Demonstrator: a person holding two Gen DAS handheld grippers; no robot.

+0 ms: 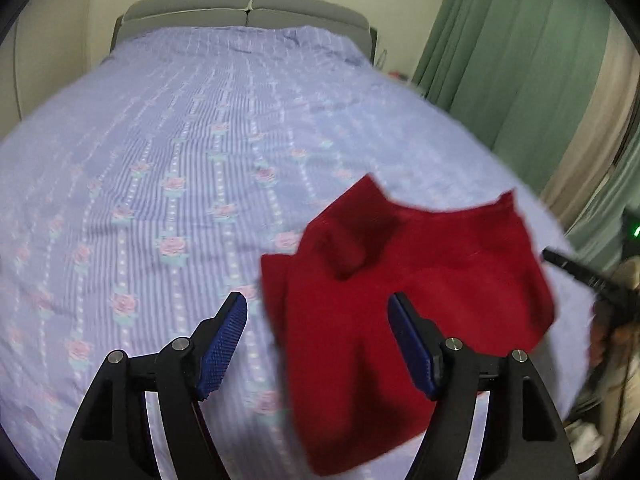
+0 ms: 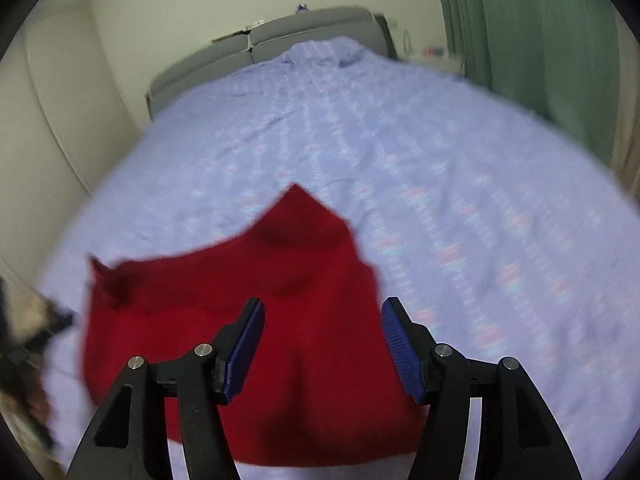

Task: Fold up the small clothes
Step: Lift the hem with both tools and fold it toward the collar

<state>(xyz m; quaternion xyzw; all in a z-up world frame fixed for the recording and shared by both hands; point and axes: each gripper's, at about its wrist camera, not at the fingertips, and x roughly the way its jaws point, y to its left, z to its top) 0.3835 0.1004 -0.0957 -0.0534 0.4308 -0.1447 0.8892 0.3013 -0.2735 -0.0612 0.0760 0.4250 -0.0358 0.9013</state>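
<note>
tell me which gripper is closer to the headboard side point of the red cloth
Hard to call. The left gripper sits over the red cloth's left edge; the right gripper hangs more squarely over it. Both are open.

Home bedroom, made bed [image 1: 200, 140], grey headboard [image 1: 248, 10], green curtains [image 1: 500, 48]

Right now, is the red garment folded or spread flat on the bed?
Partly folded, not flat: the red garment lies on the floral bedsheet with its top edge doubled over and corners sticking up. Blur hides finer creases.
</note>
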